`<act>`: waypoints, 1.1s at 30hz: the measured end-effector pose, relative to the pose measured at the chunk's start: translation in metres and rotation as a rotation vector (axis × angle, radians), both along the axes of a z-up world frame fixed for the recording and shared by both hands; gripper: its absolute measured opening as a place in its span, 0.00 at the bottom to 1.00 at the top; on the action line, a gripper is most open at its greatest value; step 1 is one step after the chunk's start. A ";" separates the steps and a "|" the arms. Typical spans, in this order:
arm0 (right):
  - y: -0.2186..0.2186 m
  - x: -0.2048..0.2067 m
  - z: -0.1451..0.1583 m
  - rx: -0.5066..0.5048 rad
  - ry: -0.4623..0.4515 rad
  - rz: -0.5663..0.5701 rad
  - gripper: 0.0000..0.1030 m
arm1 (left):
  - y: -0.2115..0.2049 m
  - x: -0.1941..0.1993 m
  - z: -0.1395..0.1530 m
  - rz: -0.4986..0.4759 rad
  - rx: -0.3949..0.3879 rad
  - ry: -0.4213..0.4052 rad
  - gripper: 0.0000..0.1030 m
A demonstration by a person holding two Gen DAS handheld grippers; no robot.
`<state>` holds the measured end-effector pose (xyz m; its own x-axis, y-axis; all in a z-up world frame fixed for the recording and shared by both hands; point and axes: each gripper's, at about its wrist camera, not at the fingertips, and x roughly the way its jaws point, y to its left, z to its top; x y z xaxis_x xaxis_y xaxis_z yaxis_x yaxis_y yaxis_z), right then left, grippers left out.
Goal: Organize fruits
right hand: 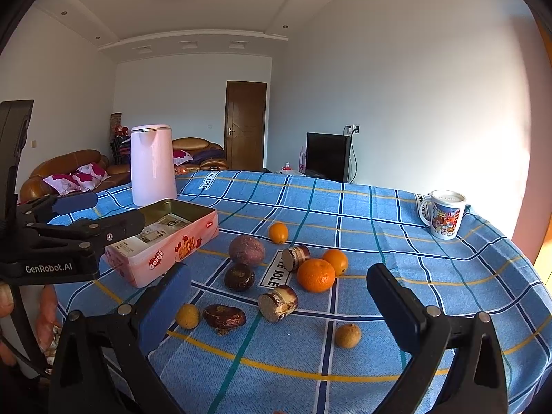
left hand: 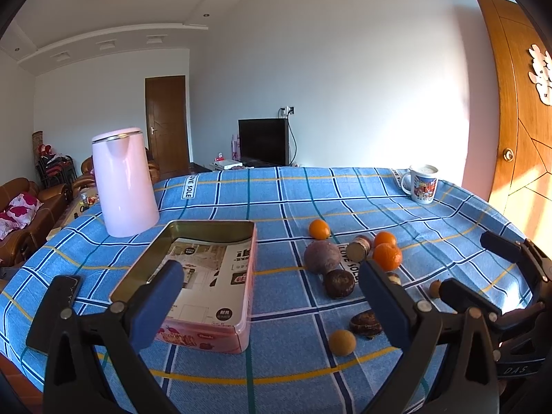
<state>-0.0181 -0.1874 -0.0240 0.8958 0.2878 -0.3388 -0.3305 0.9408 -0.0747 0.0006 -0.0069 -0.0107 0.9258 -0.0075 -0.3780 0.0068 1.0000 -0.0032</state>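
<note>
Fruit lies loose on the checked cloth [right hand: 345, 372]. Both the right gripper [right hand: 279, 296] and left gripper [left hand: 272, 296] gape wide, holding nothing. Nearest, small longans [right hand: 347, 335] look light and prone to rolling; farther, the oranges [right hand: 316, 275] seem firm: pinch across the middle. The tin [right hand: 165, 238] beyond stands open.

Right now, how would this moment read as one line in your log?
task: organize fruits | left gripper: open | right gripper: open | tin: no fruit inside | oranges: loose on tablecloth
</note>
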 end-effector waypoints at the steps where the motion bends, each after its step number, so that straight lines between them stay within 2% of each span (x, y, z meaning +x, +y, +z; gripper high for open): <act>1: 0.000 0.000 0.000 -0.001 0.002 0.001 0.99 | 0.000 0.000 0.000 0.000 0.000 0.001 1.00; 33: 0.004 -0.003 -0.005 -0.009 0.019 0.007 0.99 | 0.001 0.001 -0.006 0.001 -0.008 0.015 1.00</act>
